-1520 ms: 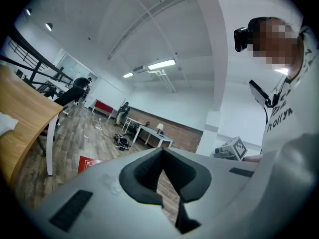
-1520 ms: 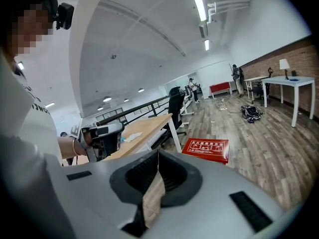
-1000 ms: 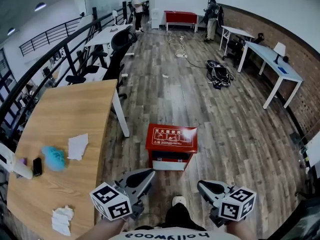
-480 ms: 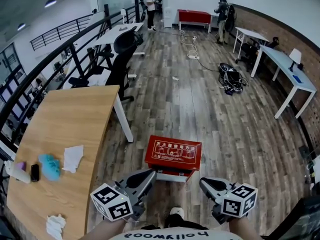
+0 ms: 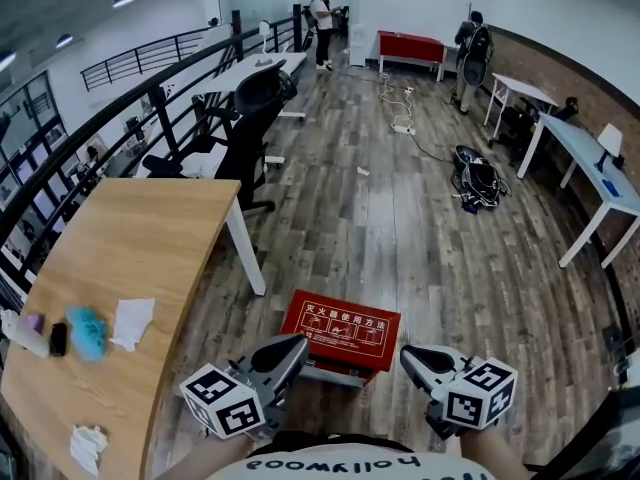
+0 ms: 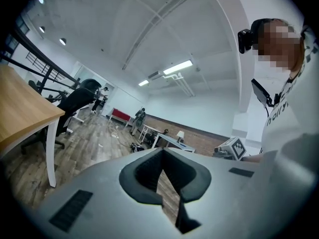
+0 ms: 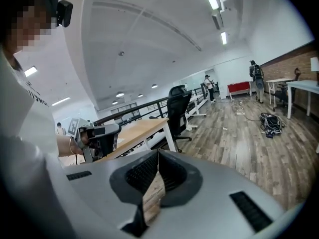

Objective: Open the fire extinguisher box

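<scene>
Lower centre of frame: red box (image 5: 340, 328) on the floor, closed, right of the bench (image 5: 140, 248). Left claw (image 5: 296, 345) and right claw (image 5: 408, 354) hover over its near edge, both fully closed and empty, likely carried ready for the approach. The claws hide the box front; both gripper views miss the box.

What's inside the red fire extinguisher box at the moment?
Nothing inside shows: the fire extinguisher box is closed, and its red lid with white print covers the contents. Nothing lies on the lid.
</scene>
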`<state>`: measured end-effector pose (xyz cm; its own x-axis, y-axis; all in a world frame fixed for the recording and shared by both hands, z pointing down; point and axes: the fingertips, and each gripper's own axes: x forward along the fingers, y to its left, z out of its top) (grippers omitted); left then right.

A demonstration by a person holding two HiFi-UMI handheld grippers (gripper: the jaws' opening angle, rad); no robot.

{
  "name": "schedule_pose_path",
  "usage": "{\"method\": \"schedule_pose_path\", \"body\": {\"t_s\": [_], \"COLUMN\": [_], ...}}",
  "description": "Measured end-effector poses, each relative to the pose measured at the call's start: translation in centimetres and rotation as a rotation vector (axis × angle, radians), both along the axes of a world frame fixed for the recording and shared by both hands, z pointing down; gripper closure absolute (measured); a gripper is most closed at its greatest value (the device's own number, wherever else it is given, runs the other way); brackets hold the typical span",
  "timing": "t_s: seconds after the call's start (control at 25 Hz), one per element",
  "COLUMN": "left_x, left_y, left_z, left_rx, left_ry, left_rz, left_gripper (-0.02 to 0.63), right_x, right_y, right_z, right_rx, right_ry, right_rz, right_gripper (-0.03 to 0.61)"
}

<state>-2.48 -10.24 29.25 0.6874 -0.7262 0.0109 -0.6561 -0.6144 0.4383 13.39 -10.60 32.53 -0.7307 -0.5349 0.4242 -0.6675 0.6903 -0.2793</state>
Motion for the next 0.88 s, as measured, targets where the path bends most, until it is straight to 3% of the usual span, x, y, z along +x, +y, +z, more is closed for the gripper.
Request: {"method": "schedule_pose_path", "body": {"t_s": [0.28, 0.6, 0.76, 0.88], "left_x": [-0.4, -0.5, -0.4, -1.0], "left_y": [-0.4, -3.1, -4.8, -5.6], "left_z": [2.7, 7.5, 10.9, 15.4], "left_rx": [-0.047, -0.186, -0.189, -0.233], "left_ry": [-0.128, -0.107, -0.1, -0.095], "left_rz": [0.009, 0.081, 0.168, 0.196], "left_gripper": [0.608, 0.609, 0.609, 0.609], "right_x": [-1.4, -3.2, -4.1, -4.6], "right_y": [-0.9, -2.6, -4.2, -5.0], "right_z": [2.5, 7.5, 10.4, 13.4], "right_rx": [-0.072, -0.213, -0.267, -0.295], "right_ry": [-0.023, -0.021, -0.064, -0.097], "right_rz": [-0.034, -0.01, 0.008, 0.024], "right_gripper": [0.569, 0.569, 0.569, 0.569]}}
